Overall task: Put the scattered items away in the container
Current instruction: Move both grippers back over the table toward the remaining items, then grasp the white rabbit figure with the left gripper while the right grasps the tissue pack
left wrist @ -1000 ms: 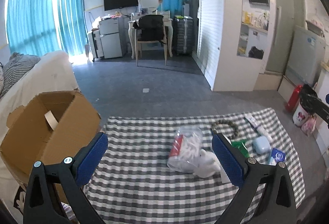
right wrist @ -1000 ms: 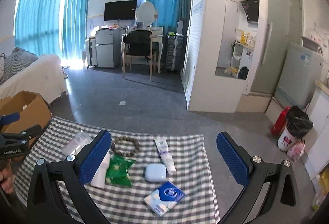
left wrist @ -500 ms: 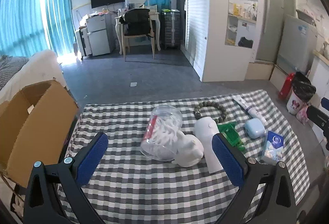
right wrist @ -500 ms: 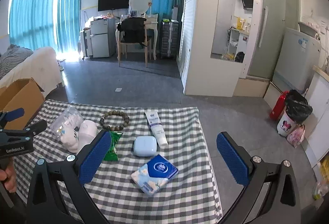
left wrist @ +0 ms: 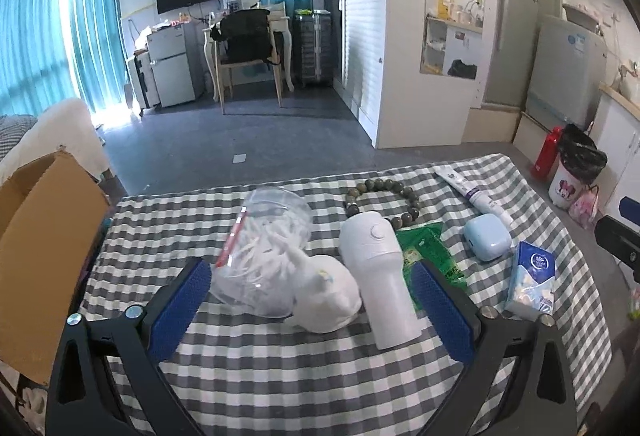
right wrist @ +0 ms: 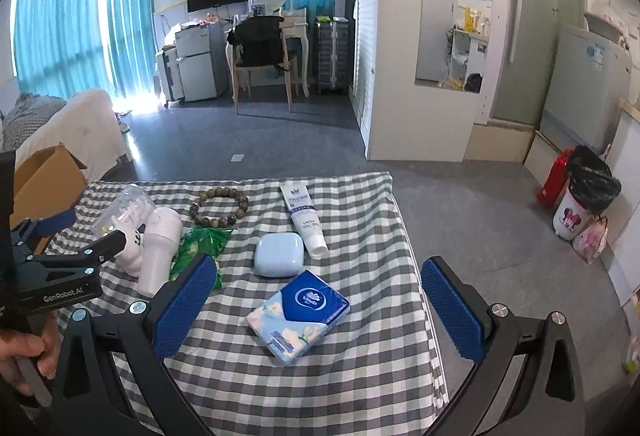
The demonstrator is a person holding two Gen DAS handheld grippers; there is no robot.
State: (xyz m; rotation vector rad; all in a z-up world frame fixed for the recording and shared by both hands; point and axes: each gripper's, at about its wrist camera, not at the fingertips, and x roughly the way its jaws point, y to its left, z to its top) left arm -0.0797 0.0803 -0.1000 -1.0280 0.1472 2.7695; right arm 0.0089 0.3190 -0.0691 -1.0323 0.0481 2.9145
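Note:
On the checked cloth (left wrist: 280,376) lie a clear jar of cotton swabs (left wrist: 264,256), a white plush toy (left wrist: 324,292), a white cylinder device (left wrist: 380,276), a green packet (left wrist: 432,256), a bead bracelet (left wrist: 380,196), a pale blue case (right wrist: 279,254), a tube (right wrist: 304,214) and a tissue pack (right wrist: 298,312). The open cardboard box (left wrist: 36,236) stands at the left. My left gripper (left wrist: 312,308) is open, its fingers straddling the jar, toy and cylinder. My right gripper (right wrist: 316,308) is open over the tissue pack.
The cloth's right edge (right wrist: 416,256) drops to grey floor. A bin with a black bag (right wrist: 588,196) and a red bottle (right wrist: 554,176) stand at the right. A sofa (right wrist: 72,128) is behind the box.
Both grippers have moved forward and lower over the cloth. The left one has swung right, away from the box, and now frames the jar, toy and cylinder.

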